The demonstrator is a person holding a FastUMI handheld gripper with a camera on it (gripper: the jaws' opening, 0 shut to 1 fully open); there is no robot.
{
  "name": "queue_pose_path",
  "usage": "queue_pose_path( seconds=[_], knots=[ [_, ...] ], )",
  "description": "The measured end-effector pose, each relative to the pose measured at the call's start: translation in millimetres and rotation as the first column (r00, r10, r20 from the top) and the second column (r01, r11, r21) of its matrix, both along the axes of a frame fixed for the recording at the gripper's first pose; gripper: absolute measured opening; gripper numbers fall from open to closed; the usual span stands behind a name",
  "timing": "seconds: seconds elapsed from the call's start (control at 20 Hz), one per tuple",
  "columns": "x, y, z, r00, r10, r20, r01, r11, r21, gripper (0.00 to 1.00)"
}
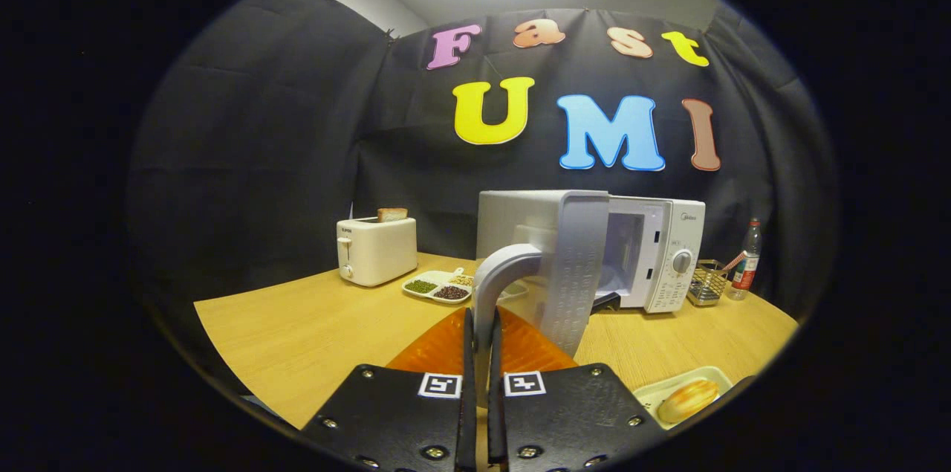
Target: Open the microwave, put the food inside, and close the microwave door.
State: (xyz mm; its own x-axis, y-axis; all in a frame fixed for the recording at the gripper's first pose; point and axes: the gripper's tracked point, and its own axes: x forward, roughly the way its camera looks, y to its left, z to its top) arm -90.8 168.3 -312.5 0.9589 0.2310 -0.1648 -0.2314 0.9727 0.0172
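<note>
Light wood-grain table top (pixel 312 323): broad, matte, carries every item below.

White boxy microwave oven (pixel 654 256): stands on the table, pale cavity exposed, round dial and button panel on its right face.

Microwave's white door (pixel 572 264): swung wide open toward me, edge-on, smooth plastic with fine embossed text along its inner rim.

Grey curved plastic door handle (pixel 501 275): arches down from the door and runs between my fingers.

My gripper (pixel 481 353): fingers drawn nearly together, clamped on the lower end of that handle; a glossy orange ribbed surface (pixel 524 349) lies beneath them.

Cream two-slot toaster (pixel 377 249): left of the microwave, rounded corners, a slice of toast (pixel 391 214) standing in it.

Pale rectangular tray (pixel 657 390) with a golden glazed bread roll (pixel 687 399): in front of the microwave, just right of my fingers, apart from them.

White divided dish (pixel 440 285): between toaster and microwave, holding green, dark and pale grains.

Wire mesh basket (pixel 706 285): just right of the microwave.

Clear plastic bottle (pixel 747 260): red cap, beside the basket.
</note>
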Motion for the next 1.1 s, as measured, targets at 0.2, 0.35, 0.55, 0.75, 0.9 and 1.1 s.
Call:
queue_pose_path(
  seconds=[0.2, 0.35, 0.55, 0.75, 0.9, 1.1],
  knots=[
    [-4, 35, 1, 0.994, -0.109, 0.028, 0.109, 0.994, -0.006, 0.07],
    [-2, 58, 3, 0.986, -0.167, 0.028, 0.168, 0.985, -0.033, 0.07],
    [-35, 84, 9, 0.996, -0.087, 0.028, 0.088, 0.995, -0.047, 0.09],
    [-84, 84, 52, 0.981, 0.046, 0.189, -0.038, 0.998, -0.049, 0.84],
    [-83, 62, 50, 0.986, 0.083, 0.145, -0.087, 0.996, 0.018, 0.89],
    [-90, 21, 38, 0.987, 0.133, 0.092, -0.133, 0.991, -0.003, 0.92]
  ],
)
